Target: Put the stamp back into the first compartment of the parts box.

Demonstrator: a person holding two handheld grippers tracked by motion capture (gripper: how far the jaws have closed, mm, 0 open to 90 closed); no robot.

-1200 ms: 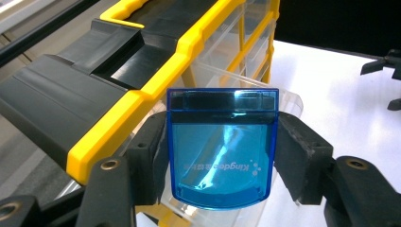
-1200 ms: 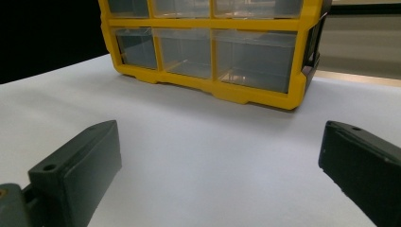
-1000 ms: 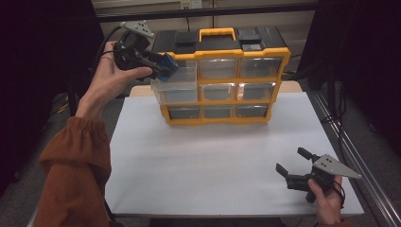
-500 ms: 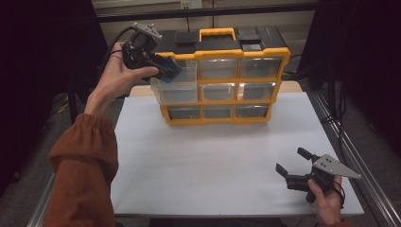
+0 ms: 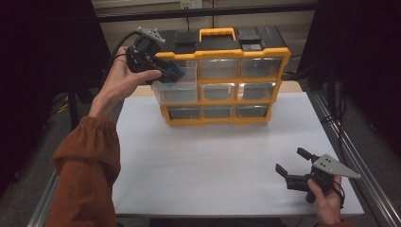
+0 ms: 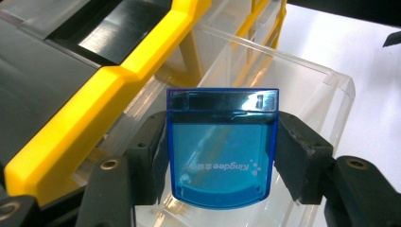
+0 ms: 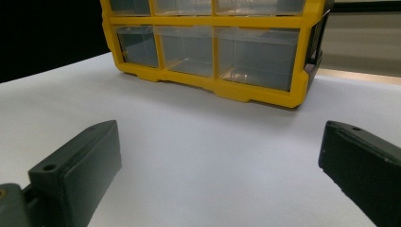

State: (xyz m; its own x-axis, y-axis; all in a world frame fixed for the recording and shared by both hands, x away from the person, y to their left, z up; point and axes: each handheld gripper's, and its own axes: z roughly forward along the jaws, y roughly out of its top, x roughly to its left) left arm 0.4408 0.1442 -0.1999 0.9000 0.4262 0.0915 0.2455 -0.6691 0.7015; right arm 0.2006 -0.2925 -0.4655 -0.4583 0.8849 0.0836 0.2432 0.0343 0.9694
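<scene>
A white table (image 5: 213, 156) w/ a yellow-and-black drawer cabinet (image 5: 222, 75) standing at its far edge, black lid and yellow carry handle on top, three rows of clear plastic drawers on the front.

Left hand (image 5: 120, 82) is raised at the cabinet's upper left corner, orange sleeve (image 5: 85, 165) running down to the bottom of the high view. It holds the left gripper (image 5: 170, 73), jaws pointing toward the cabinet front. The jaws are clamped on a small blue see-through box (image 6: 222, 153), one pad on each side of it. Box has a darker lid strip along its top and white lettering that reads upside down in the left gripper view.

The box sits just over a clear drawer (image 5: 176, 90) that is pulled out from the left column, sticking forward past the yellow frame. In the left gripper view the drawer's clear walls (image 6: 302, 80) show behind and beneath the box; can't tell if the box touches the drawer.

Right hand (image 5: 326, 201) rests low at the near right corner of the table, well apart from the cabinet. It holds the right gripper (image 5: 292, 163), jaws spread wide w/ nothing between them, aimed toward the cabinet. In the right gripper view the two black pads (image 7: 75, 165) frame bare white tabletop, w/ the cabinet's bottom row of drawers (image 7: 208, 49) beyond.
</scene>
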